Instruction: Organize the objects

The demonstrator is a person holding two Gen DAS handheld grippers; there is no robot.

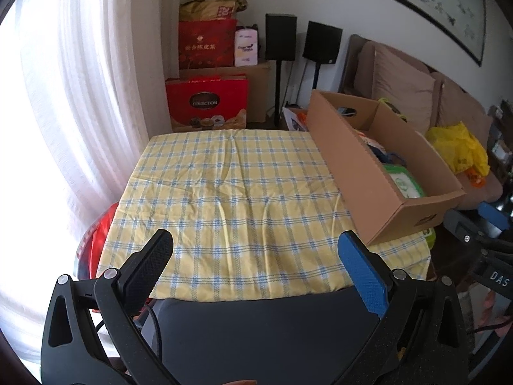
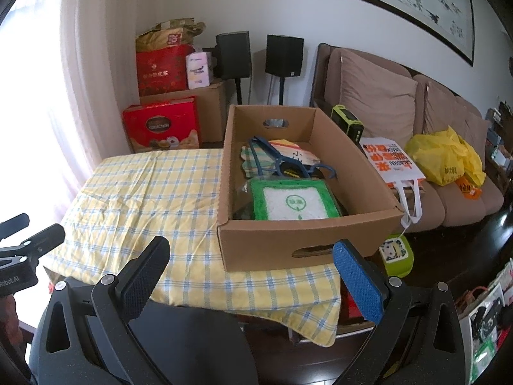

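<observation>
An open cardboard box stands on the right side of the checked yellow tablecloth; it also shows in the left wrist view. Inside lie a green-framed pack, blue tongs and a yellow-and-white card. My left gripper is open and empty over the table's near edge. My right gripper is open and empty, in front of the box's near wall. The left gripper also shows at the left edge of the right wrist view.
A brown sofa with a yellow bag and a white tote stands right of the table. Red gift boxes and two speakers stand behind it. A curtain hangs at left. A dark chair back is below me.
</observation>
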